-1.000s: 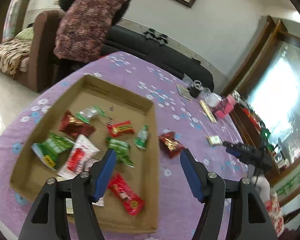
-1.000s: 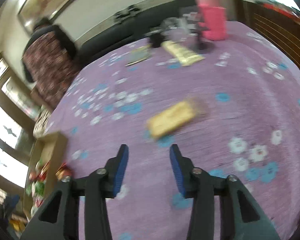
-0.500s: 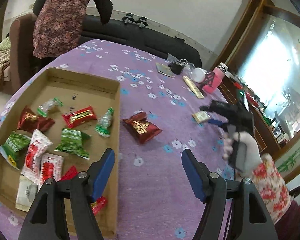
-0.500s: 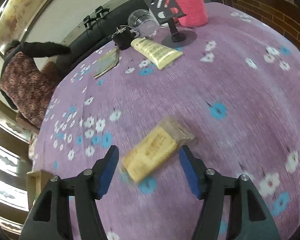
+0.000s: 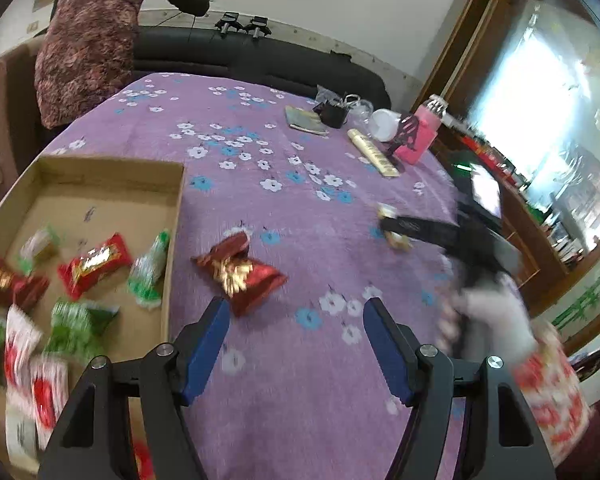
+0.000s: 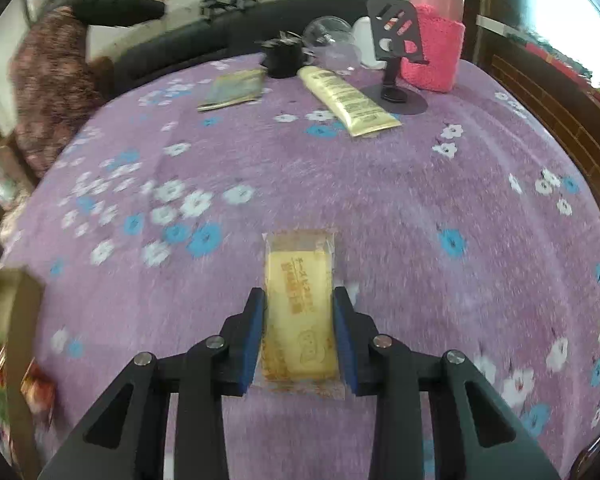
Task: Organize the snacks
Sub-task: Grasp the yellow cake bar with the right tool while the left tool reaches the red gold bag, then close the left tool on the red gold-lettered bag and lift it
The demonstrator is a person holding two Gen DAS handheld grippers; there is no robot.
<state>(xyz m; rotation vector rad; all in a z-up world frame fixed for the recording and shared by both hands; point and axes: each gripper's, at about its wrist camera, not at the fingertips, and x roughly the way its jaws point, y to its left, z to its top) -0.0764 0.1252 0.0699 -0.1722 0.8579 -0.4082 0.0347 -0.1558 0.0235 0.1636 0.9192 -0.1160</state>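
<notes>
My right gripper (image 6: 298, 297) has a yellow snack packet (image 6: 297, 264) between its blue pads on the purple flowered tablecloth. The jaws are closing and both pads touch the packet's long sides. In the left wrist view that gripper (image 5: 396, 229) shows at the right, blurred, held by a gloved hand (image 5: 488, 316). My left gripper (image 5: 296, 308) is open and holds nothing. A red snack packet (image 5: 238, 270) lies on the cloth just beyond its left fingertip. To the left stands a shallow cardboard box (image 5: 176, 216) with several red, green and white snack packets inside.
At the table's far side stand a pink bottle (image 6: 434, 40), a black phone stand (image 6: 396, 36), a cream tube (image 6: 348, 100), a booklet (image 6: 234, 88) and a black pouch (image 6: 282, 58). A person in a patterned top (image 5: 88, 36) stands by the sofa behind.
My right gripper has come down over the yellow packet, turned in line with it and narrowed its jaws onto it. My left gripper has swung right, away from the box, toward the red packet.
</notes>
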